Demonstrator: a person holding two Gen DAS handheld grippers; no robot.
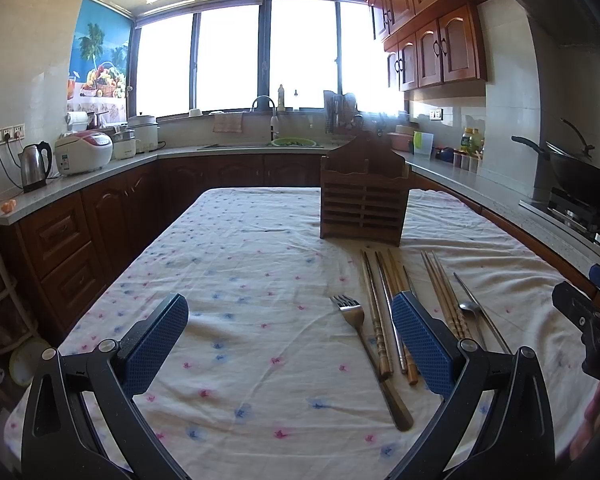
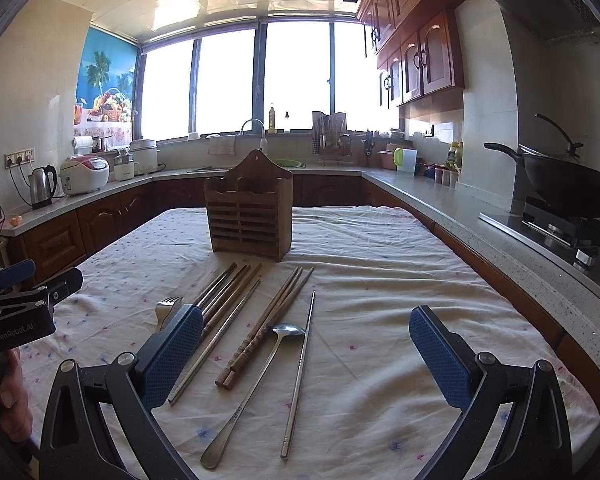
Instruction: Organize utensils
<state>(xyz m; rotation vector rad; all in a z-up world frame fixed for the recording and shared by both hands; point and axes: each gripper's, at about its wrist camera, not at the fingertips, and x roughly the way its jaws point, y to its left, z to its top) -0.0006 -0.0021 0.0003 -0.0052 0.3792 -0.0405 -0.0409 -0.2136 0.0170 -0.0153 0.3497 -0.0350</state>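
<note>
A slatted wooden utensil holder stands upright on the floral tablecloth. In front of it lie a metal fork, several wooden chopsticks, a metal spoon and single metal chopsticks. My left gripper hovers open left of the utensils, its right fingertip over the chopsticks. My right gripper is open above the spoon and chopsticks, holding nothing.
Kitchen counters wrap around the table: a kettle and rice cooker on the left, a sink under the window, a wok on the stove at right. A hand holds the left gripper's handle.
</note>
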